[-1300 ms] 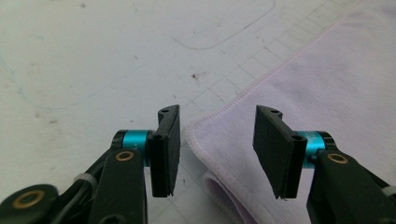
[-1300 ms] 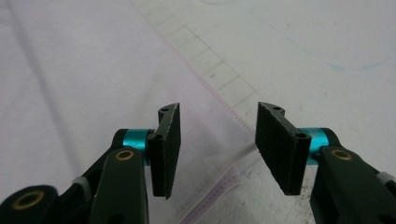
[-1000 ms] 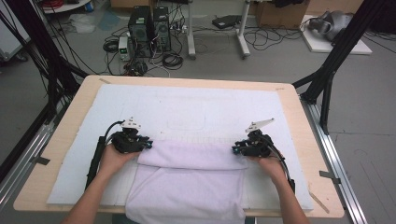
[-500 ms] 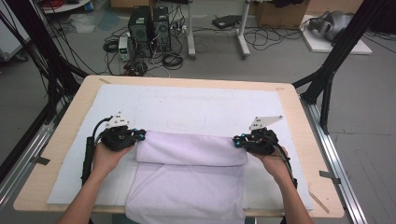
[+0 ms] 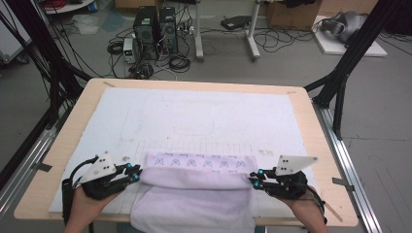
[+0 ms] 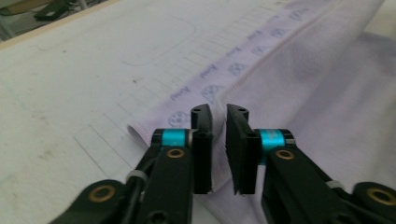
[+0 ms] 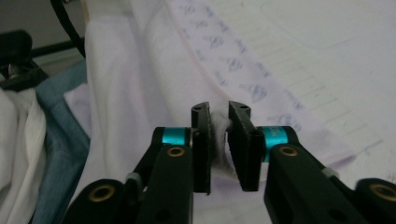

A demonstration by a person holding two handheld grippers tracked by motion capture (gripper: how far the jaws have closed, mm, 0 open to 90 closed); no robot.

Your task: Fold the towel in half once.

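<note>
We are mid-fold on the lavender towel (image 5: 194, 194), which lies at the table's (image 5: 301, 104) 6 o'clock edge, its near part hanging off. Our left gripper (image 5: 138, 173) at 9 o'clock has just been opening, its jaws slightly parted over the fold; our right gripper (image 5: 252, 177) at 3 o'clock pinches a tuft. Since a second ago both ends came toward us. Next we release cleanly and regrip.

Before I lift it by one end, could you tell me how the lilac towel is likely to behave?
Probably floppy: the towel drapes over the near edge of the table. Its folded-over top would likely fall open when lifted.
</note>
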